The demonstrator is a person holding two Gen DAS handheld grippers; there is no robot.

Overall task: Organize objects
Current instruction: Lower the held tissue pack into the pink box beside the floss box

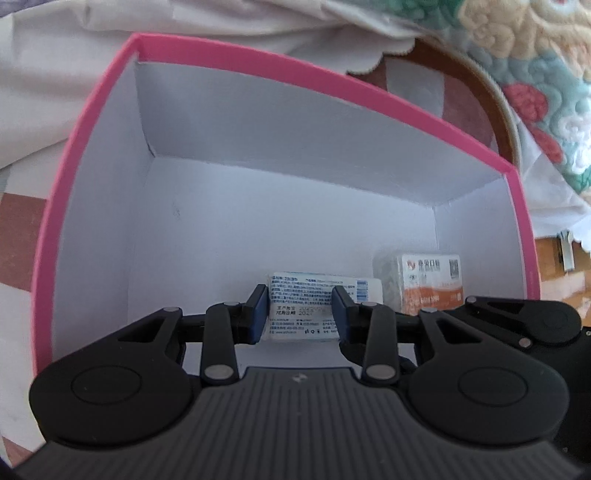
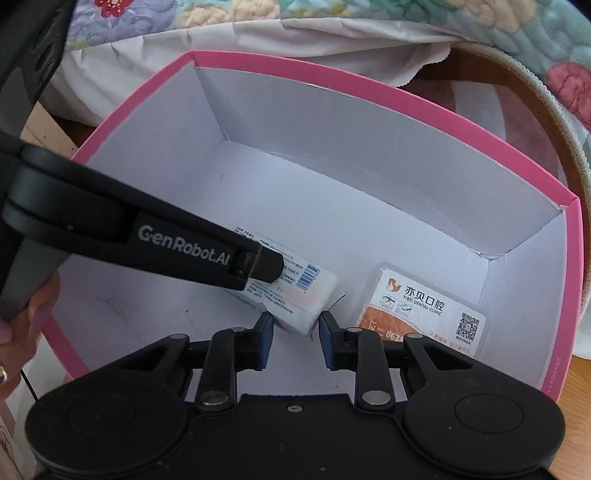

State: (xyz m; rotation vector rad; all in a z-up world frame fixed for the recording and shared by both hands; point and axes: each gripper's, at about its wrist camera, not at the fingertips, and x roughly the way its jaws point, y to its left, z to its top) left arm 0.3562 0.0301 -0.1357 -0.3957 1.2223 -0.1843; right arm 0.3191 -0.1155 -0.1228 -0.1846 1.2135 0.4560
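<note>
A pink box with a white inside holds two tissue packs. My left gripper reaches down into it with its jaws on the two sides of a white tissue pack with printed text and a barcode, which rests on the box floor. An orange and white tissue pack with a QR code lies to its right. My right gripper hovers open and empty just in front of the white pack. The left gripper's arm crosses the right wrist view.
The box stands on a white cloth over a wooden surface. A quilted floral blanket lies bunched behind it. A round brown rim curves behind the box at the right.
</note>
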